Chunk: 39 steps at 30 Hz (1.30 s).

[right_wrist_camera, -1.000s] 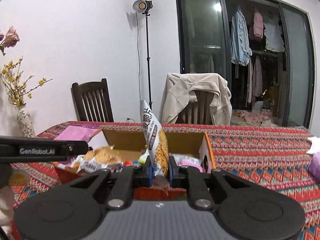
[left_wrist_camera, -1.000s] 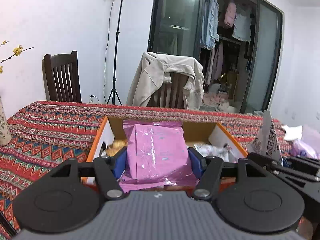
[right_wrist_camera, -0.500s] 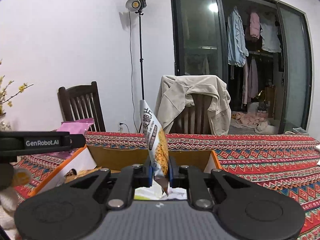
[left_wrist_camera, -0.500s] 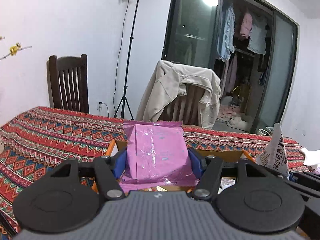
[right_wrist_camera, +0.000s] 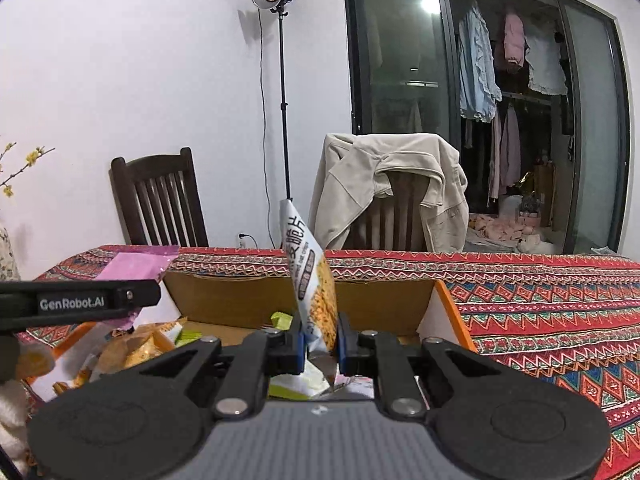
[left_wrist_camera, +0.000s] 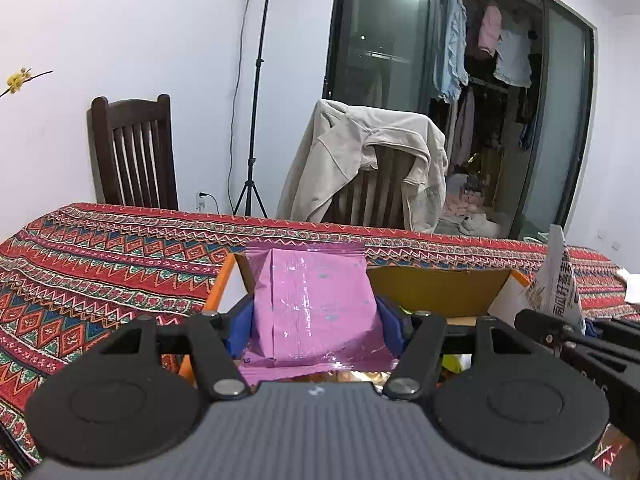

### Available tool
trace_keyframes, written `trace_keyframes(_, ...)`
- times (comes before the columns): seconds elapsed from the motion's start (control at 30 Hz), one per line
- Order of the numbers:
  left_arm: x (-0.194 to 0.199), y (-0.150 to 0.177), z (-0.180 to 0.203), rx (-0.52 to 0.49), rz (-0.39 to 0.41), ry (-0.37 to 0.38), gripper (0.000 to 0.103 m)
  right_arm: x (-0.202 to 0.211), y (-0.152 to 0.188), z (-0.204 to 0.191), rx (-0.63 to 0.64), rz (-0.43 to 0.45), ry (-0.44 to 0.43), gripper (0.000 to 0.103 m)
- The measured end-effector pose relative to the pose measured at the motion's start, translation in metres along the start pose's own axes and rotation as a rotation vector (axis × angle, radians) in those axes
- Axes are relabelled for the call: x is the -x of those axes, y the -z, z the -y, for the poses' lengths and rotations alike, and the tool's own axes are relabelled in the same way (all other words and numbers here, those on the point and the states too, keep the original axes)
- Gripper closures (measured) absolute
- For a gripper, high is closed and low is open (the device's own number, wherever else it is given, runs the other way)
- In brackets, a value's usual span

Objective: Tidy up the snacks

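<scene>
My left gripper (left_wrist_camera: 314, 322) is shut on a pink snack packet (left_wrist_camera: 312, 304) and holds it upright over the near left part of an open cardboard box (left_wrist_camera: 432, 284). My right gripper (right_wrist_camera: 319, 340) is shut on a white and orange snack packet (right_wrist_camera: 310, 280), held edge-on above the same box (right_wrist_camera: 248, 296). That packet also shows at the right in the left wrist view (left_wrist_camera: 558, 280). The pink packet (right_wrist_camera: 134, 266) and left gripper body (right_wrist_camera: 80, 304) show at the left in the right wrist view. Several snack packets (right_wrist_camera: 136, 350) lie inside the box.
The box stands on a table with a red patterned cloth (left_wrist_camera: 100, 264). Behind the table are a dark wooden chair (left_wrist_camera: 134, 156), a chair draped with a beige jacket (left_wrist_camera: 372, 168) and a light stand (right_wrist_camera: 282, 100). A vase with yellow flowers (right_wrist_camera: 8, 256) is at the far left.
Both grippers have tilted up and pulled back a little, still holding their packets; the box now sits lower in both views and its inside shows again in the right wrist view.
</scene>
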<state>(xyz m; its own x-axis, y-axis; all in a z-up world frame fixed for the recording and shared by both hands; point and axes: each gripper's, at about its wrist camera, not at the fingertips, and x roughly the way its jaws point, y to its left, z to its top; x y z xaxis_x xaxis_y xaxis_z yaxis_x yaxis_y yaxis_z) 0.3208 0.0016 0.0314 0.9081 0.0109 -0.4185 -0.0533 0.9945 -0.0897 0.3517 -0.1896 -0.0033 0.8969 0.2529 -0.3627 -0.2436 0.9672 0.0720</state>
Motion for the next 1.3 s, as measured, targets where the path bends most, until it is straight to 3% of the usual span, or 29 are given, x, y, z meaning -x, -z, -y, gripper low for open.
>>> trace_keyframes(0.07,0.000,0.002,0.001,-0.007,0.006,-0.006,0.034,-0.001,0.000,0.001,0.014,-0.007,0.026,0.088)
trace_keyframes(0.13,0.004,0.001,0.000,-0.011,0.032,-0.003,0.021,-0.003,0.001,-0.001,0.038,-0.028,0.039,0.086)
trace_keyframes(0.2,0.011,0.000,-0.001,-0.001,0.066,0.011,0.000,-0.004,0.002,-0.001,0.037,-0.044,0.031,0.079)
trace_keyframes(0.23,0.014,0.000,-0.001,0.001,0.083,0.014,0.000,-0.004,0.002,-0.001,0.037,-0.046,0.023,0.061)
trace_keyframes(0.27,0.018,-0.001,-0.001,0.002,0.098,0.018,0.000,-0.003,0.002,0.000,0.033,-0.044,0.019,0.033)
trace_keyframes(0.33,0.022,-0.003,-0.001,0.011,0.109,0.040,0.000,0.002,0.001,0.001,0.021,-0.024,0.011,0.006)
trace_keyframes(0.37,0.023,-0.004,-0.001,0.013,0.111,0.047,0.000,0.005,0.001,0.002,0.014,-0.006,0.002,0.003)
trace_keyframes(0.6,0.050,-0.017,0.001,0.024,0.134,0.025,0.000,0.027,-0.009,0.006,-0.020,-0.014,-0.013,0.000)
trace_keyframes(0.8,0.100,-0.012,-0.015,0.023,0.123,0.047,0.000,0.080,-0.004,0.004,0.025,-0.013,-0.018,0.000)
trace_keyframes(1.07,0.158,0.045,-0.031,-0.045,0.081,0.054,0.000,0.151,0.051,0.005,0.055,-0.058,-0.026,0.000)
trace_keyframes(1.3,0.178,0.098,-0.035,-0.059,-0.020,0.069,0.000,0.179,0.083,0.006,0.024,-0.087,-0.023,0.000)
